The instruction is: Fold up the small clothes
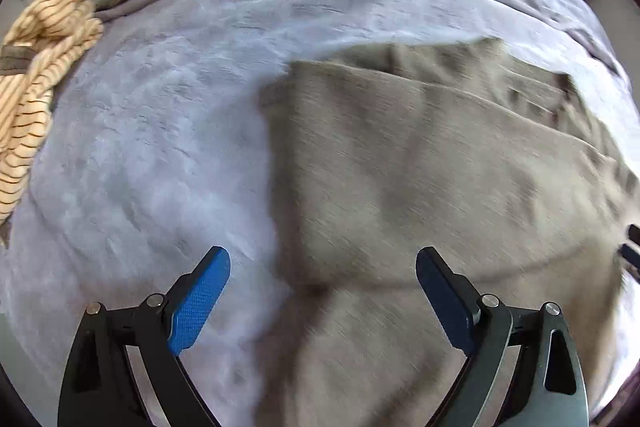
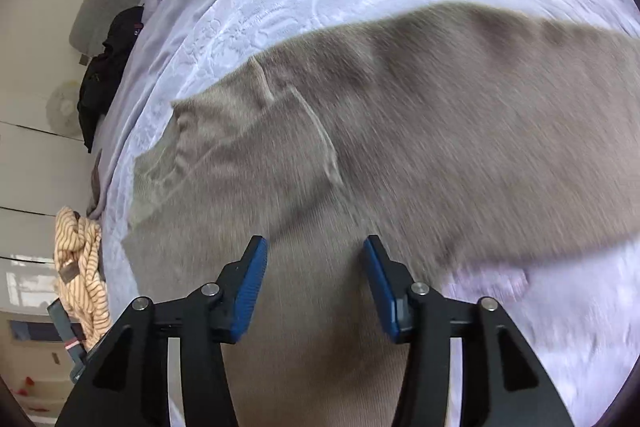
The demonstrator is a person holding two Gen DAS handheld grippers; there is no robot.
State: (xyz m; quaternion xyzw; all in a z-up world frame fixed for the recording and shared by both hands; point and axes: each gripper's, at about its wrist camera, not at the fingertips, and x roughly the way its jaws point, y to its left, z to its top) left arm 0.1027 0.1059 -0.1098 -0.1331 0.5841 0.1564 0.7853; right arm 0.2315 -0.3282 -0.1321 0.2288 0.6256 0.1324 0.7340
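two tools, left tool [image 1: 323, 259] and right tool [image 2: 315, 247], hang open and empty over a taupe garment [image 1: 420, 167] on the bed [image 1: 160, 127]; striped clothes [image 1: 36, 67] lie far left.

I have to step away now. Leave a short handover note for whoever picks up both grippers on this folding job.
Left gripper: open, empty, over the left edge of the grey-brown garment.
Right gripper: open, empty, above the same garment.
Garment lies spread on the lavender blanket, with a layer folded over it; neither gripper holds it.
Striped garment sits bunched at the bed's edge, untouched.
Left: finish folding the grey-brown one, then the striped one.
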